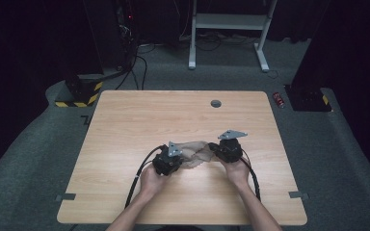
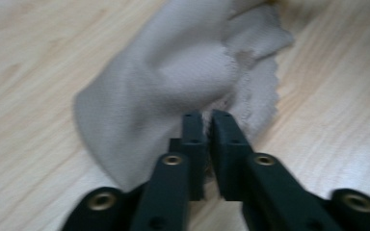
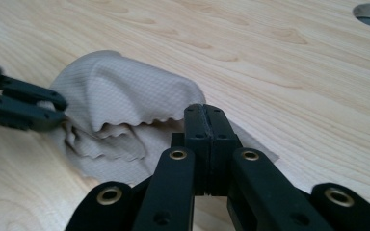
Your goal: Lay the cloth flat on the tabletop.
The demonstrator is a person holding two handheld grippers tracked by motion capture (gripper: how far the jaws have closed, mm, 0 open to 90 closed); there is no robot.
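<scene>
Two grippers over one pale wooden table (image 1: 125,125), grain running across, round grey cable hole (image 1: 216,103) near the far edge, grey tape tabs (image 1: 65,197) at both near corners. Around it, grey carpet and a dark room: white desk frame (image 1: 229,21) at the back, yellow-and-black striped block (image 1: 79,94) beyond the far left corner, small red object (image 1: 279,99) on the floor off the far right corner, black cables (image 1: 137,67) trailing across the carpet.

Between the hands, slightly nearer than the table's middle, a thin beige cloth (image 1: 196,154), rumpled, with a scalloped edge, bunched up in a hump and partly resting on the wood. Left gripper (image 2: 206,115) pinched on the cloth's edge, jaws nearly together with fabric between them. Right gripper (image 3: 204,109) clamped tight, jaws pressed together, cloth edge caught at its tips. From the right gripper view, the left gripper's jaws biting the far side of the hump. Table otherwise bare around the cloth; nothing between the grippers but the fabric itself.
</scene>
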